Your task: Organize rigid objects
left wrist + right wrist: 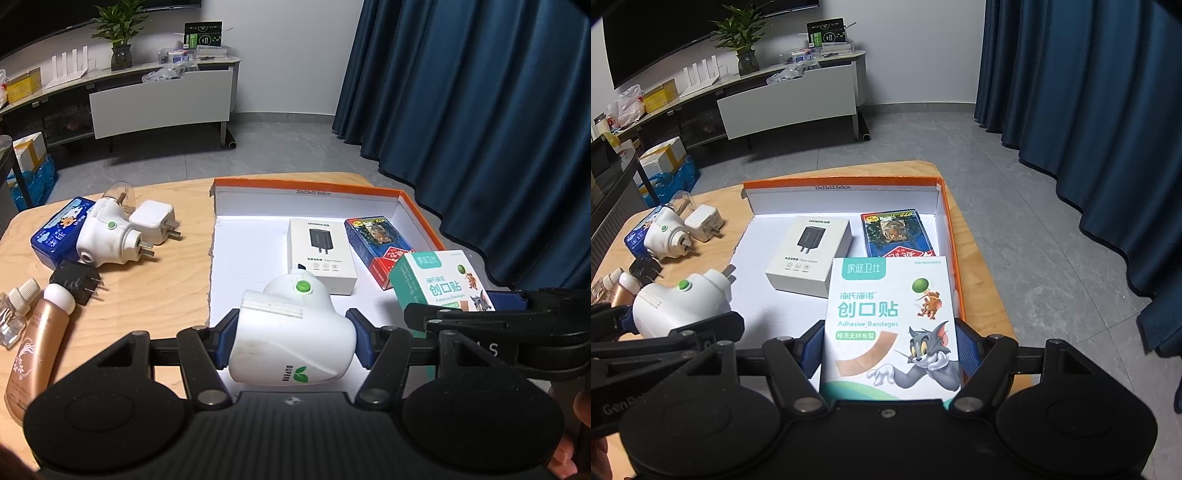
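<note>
My left gripper (291,341) is shut on a white plug-in device with a green button (291,332), held over the near left part of the orange-rimmed white tray (255,240). My right gripper (890,354) is shut on a bandage box (890,317) with cartoon cat artwork, over the tray's near right side. Inside the tray lie a white charger box (320,254) and a blue card pack (376,243). The right wrist view also shows the held white device (679,306), the charger box (809,254) and the card pack (895,234).
Left of the tray on the wooden table (166,288) lie a second white plug device (110,236), a white adapter (153,221), a blue tin (61,232), a black plug (75,280), a bronze tube (37,343) and a small glass bottle (13,317). Blue curtains (480,129) hang at right.
</note>
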Available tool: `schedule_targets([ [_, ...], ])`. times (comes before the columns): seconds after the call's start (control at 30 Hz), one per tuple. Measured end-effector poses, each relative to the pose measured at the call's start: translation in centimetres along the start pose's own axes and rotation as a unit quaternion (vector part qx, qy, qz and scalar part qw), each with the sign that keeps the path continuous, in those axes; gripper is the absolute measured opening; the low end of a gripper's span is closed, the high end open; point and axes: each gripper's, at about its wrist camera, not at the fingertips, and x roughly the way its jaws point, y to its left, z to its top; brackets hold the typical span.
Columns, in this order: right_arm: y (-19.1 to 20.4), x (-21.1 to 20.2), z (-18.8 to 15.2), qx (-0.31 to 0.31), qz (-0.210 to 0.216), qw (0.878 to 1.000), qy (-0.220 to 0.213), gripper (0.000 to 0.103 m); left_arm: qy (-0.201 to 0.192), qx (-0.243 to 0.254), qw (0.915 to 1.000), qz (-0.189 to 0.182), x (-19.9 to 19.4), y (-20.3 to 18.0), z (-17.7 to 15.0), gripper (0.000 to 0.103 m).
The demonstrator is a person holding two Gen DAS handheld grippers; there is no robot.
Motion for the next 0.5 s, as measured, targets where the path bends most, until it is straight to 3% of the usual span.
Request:
schedule_targets([
  [0.5, -0.25, -0.01, 0.25, 0.007, -0.008, 1.0, -0.006, 0.085, 0.001, 0.001, 1.0, -0.001, 0.54, 0.06, 0.36, 0.062],
])
